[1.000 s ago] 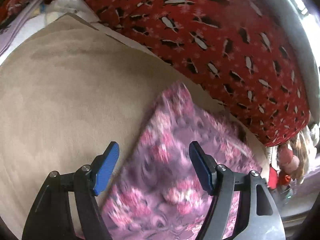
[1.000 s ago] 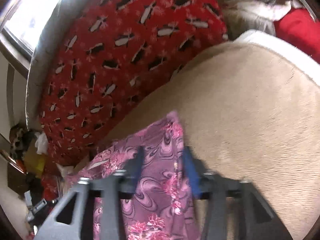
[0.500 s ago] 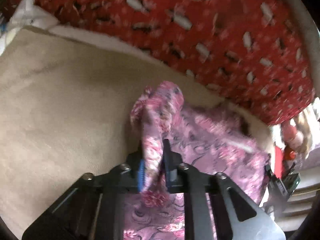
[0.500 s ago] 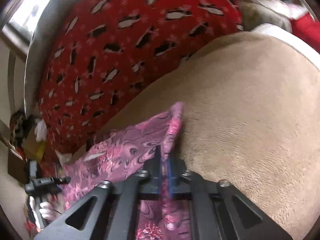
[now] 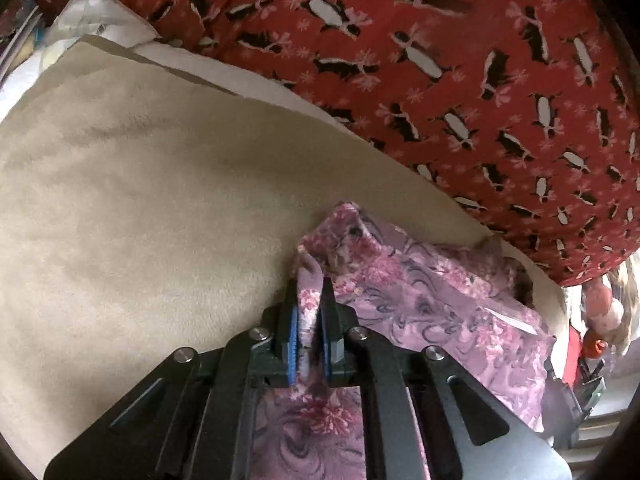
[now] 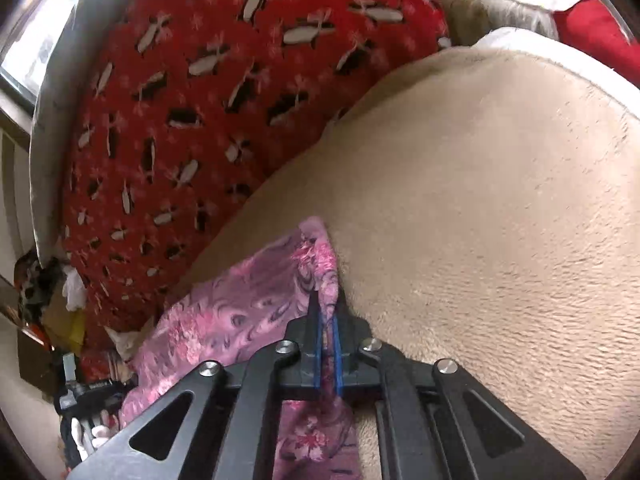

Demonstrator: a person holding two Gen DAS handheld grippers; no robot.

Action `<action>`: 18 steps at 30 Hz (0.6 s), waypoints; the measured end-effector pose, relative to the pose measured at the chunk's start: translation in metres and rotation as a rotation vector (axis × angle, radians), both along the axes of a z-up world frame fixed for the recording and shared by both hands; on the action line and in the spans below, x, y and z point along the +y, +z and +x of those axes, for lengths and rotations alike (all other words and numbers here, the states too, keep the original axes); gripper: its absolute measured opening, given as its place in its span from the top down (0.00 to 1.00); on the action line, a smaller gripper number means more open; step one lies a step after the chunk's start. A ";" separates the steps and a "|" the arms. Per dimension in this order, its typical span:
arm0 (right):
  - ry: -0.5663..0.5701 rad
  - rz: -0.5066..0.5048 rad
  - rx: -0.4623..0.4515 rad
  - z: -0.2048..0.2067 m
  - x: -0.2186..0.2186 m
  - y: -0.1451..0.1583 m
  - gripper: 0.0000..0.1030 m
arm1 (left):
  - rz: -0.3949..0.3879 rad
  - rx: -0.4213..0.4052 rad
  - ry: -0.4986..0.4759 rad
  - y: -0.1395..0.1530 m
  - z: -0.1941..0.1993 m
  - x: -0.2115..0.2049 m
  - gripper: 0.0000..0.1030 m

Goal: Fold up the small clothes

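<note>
A beige plush blanket covers the surface we are working on, with a white layer showing along its far edge and a red penguin-print cover bunched up just beyond that edge. In the right wrist view the same blanket spreads wide and bare to the right, the red cover banks up on the left, and a bright window sits in the top left corner.

The purple floral garment lies at the near side of the blanket, close to the red cover, one side trailing toward the blanket's edge where clutter shows beyond it.

Our left gripper has just closed, and its blue-padded fingers now pinch a raised fold of the garment at its left border. The cloth peaks up just past the tips. To its left the blanket is open.

Our right gripper has likewise just closed on the garment; its fingers are nearly together with a thin ridge of cloth between them, at the garment's right border. Bare blanket lies beyond on that side.
</note>
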State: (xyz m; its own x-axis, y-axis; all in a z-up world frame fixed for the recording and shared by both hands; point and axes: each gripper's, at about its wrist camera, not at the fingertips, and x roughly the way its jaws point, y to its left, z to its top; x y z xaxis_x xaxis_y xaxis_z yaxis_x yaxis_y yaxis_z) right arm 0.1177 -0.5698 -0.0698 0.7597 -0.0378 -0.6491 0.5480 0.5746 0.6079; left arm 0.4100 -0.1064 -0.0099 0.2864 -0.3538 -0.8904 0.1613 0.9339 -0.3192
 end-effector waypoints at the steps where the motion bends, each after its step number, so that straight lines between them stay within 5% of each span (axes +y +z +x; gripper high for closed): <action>1: -0.018 -0.044 0.036 -0.002 0.004 0.009 0.88 | -0.004 -0.017 0.000 0.008 -0.005 0.002 0.93; 5: 0.006 -0.175 -0.039 -0.014 0.030 0.045 0.85 | 0.001 -0.165 -0.042 0.048 -0.043 -0.009 0.92; 9: 0.133 -0.257 -0.011 0.001 0.074 0.049 0.73 | 0.020 -0.173 -0.168 0.045 -0.083 -0.050 0.81; 12: 0.206 -0.318 0.128 0.020 0.099 0.021 0.71 | 0.168 -0.129 -0.224 0.010 -0.095 -0.079 0.80; 14: 0.202 -0.392 0.127 0.020 0.107 0.022 0.71 | 0.261 -0.217 -0.261 0.004 -0.108 -0.090 0.80; 16: 0.204 -0.350 0.154 0.022 0.103 0.029 0.71 | 0.366 -0.288 -0.318 0.011 -0.124 -0.101 0.80; 18: 0.202 -0.280 0.145 0.012 0.098 0.040 0.66 | 0.357 -0.279 -0.330 0.021 -0.131 -0.099 0.80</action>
